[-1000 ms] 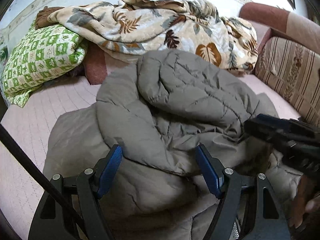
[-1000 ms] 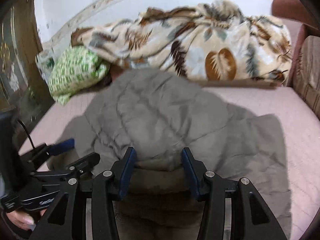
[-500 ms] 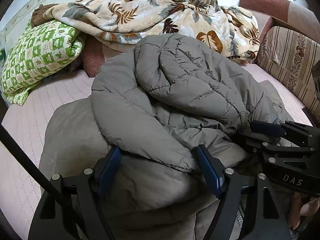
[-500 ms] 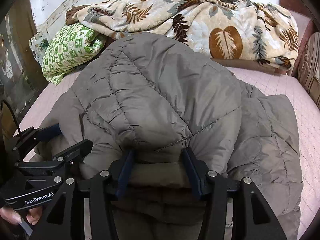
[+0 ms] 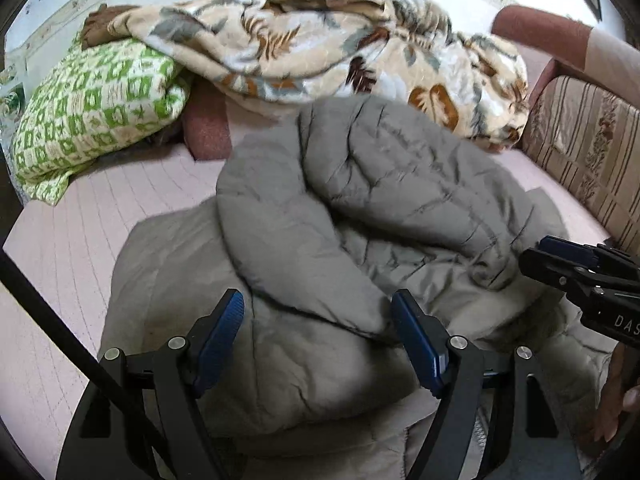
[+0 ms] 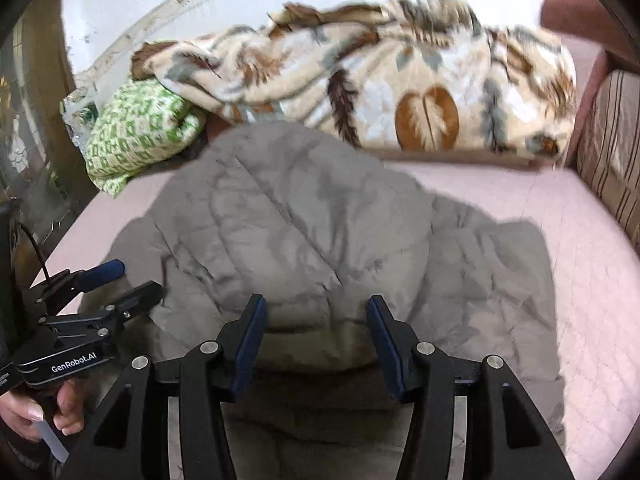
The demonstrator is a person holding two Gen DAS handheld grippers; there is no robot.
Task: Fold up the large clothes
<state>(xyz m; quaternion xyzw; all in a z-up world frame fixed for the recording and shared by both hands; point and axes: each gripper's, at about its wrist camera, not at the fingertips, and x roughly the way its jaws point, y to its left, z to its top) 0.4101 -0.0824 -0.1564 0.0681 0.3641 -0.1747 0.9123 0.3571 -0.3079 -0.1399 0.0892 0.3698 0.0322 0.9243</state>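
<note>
Jacket (image 5: pixel 360 216) lies bunched on my bed (image 5: pixel 80 240); left gripper (image 5: pixel 318 332) and right gripper (image 6: pixel 316 332) both gape, holding nothing.

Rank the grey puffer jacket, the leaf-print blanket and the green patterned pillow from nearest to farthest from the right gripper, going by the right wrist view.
1. Grey puffer jacket: directly ahead of the right gripper, bunched between its open fingers.
2. Green patterned pillow: back left, beyond the jacket.
3. Leaf-print blanket: heaped along the back; only slightly farther than the pillow, close to call.

Jacket (image 5: pixel 360 216) before blanket (image 5: pixel 328 44)
</note>
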